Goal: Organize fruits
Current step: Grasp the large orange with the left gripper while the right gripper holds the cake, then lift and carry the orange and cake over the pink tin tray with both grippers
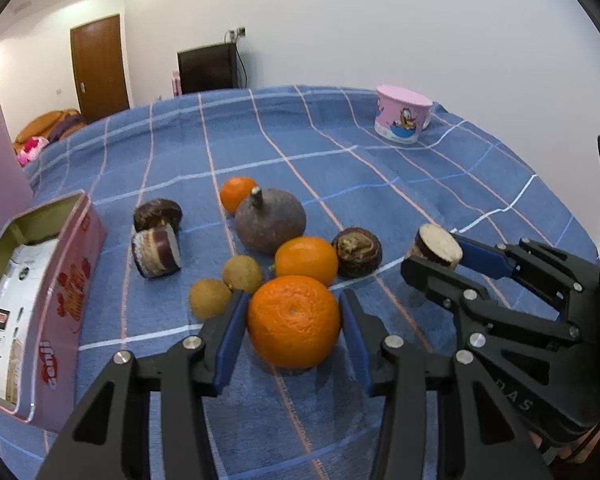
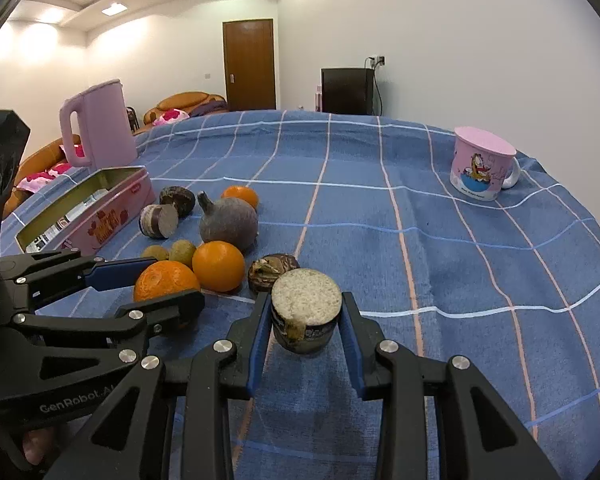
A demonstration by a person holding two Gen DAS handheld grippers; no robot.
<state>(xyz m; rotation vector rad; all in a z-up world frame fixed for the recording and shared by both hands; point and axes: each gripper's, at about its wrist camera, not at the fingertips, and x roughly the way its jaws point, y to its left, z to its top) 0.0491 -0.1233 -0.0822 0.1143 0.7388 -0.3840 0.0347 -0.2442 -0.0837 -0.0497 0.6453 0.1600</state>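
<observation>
My left gripper (image 1: 294, 320) is closed around a large orange (image 1: 294, 322) resting on the blue checked cloth; it also shows in the right wrist view (image 2: 164, 280). My right gripper (image 2: 306, 320) is shut on a cut brown fruit piece (image 2: 306, 314) with a pale flat face, seen at the right of the left wrist view (image 1: 438, 245). Beyond lie a second orange (image 1: 306, 261), a third orange (image 1: 237, 193), a big purple-grey fruit (image 1: 270, 220), two small tan fruits (image 1: 242, 274), a brown fruit (image 1: 357, 252), another cut piece (image 1: 156, 254) and a dark brown fruit (image 1: 157, 213).
An open pink tin box (image 1: 66, 280) holding packets stands at the left. A pink kettle (image 2: 98, 128) stands behind it. A pink lidded cartoon mug (image 1: 402, 114) sits at the far right of the table. A door, sofa and black cabinet are in the background.
</observation>
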